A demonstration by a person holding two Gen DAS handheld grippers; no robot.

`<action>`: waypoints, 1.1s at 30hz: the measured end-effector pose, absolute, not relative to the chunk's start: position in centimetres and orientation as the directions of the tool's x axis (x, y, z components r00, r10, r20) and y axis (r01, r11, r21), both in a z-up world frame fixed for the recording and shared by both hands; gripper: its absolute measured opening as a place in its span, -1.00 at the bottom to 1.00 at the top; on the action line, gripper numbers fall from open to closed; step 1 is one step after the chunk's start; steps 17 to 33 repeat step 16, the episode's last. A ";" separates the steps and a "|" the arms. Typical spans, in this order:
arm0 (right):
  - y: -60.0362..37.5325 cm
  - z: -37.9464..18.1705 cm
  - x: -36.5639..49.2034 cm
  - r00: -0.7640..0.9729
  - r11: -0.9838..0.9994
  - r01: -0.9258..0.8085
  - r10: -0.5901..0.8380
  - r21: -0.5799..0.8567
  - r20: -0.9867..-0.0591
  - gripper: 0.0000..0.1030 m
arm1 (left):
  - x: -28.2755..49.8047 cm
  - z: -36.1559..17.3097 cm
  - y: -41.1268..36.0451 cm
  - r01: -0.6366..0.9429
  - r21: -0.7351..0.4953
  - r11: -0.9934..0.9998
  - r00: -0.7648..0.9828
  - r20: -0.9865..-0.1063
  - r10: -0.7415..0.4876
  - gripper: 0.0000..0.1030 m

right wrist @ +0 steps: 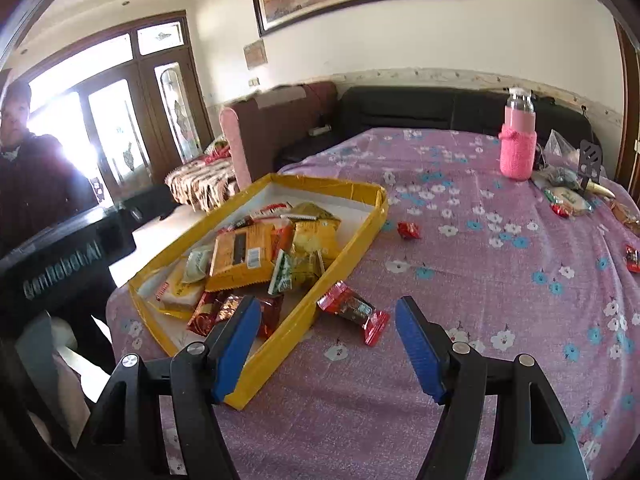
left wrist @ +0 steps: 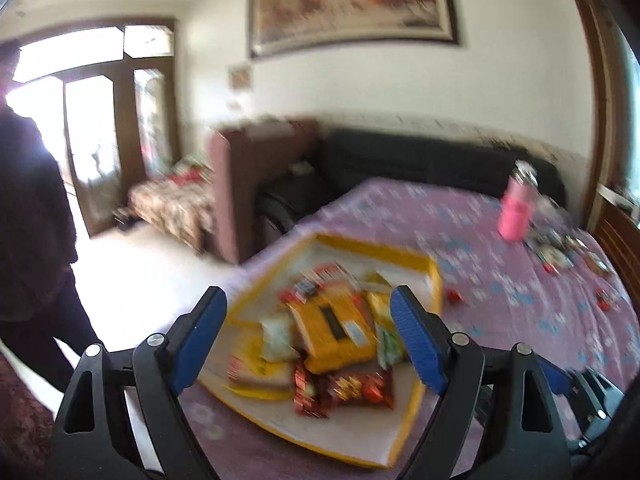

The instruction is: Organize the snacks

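My right claw point(right wrist: 325, 346) hangs spread above the red candy point(right wrist: 354, 311) lying on the surface point(right wrist: 460, 288) just outside the tray point(right wrist: 372, 216) at its 4 o'clock, ready to pinch it, while my left claw point(left wrist: 310, 340) hovers spread and empty over the tray's snack pile point(left wrist: 328, 328).

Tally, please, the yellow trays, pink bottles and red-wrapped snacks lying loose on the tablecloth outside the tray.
yellow tray: 1
pink bottle: 1
loose red-wrapped snacks: 4, one beside the tray, one mid-cloth, one near the bottle, one at the right edge
Total: 6
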State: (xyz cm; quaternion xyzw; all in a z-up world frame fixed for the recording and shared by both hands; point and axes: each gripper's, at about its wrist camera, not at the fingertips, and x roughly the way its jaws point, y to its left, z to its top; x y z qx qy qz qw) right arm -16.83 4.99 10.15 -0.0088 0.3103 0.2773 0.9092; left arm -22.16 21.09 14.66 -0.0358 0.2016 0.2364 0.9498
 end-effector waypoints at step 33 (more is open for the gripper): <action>-2.2 19.2 -22.4 0.783 0.843 -0.533 0.524 0.073 -0.335 0.68 | -26.0 20.9 15.2 -0.323 0.076 0.943 0.913 -0.238 0.332 1.00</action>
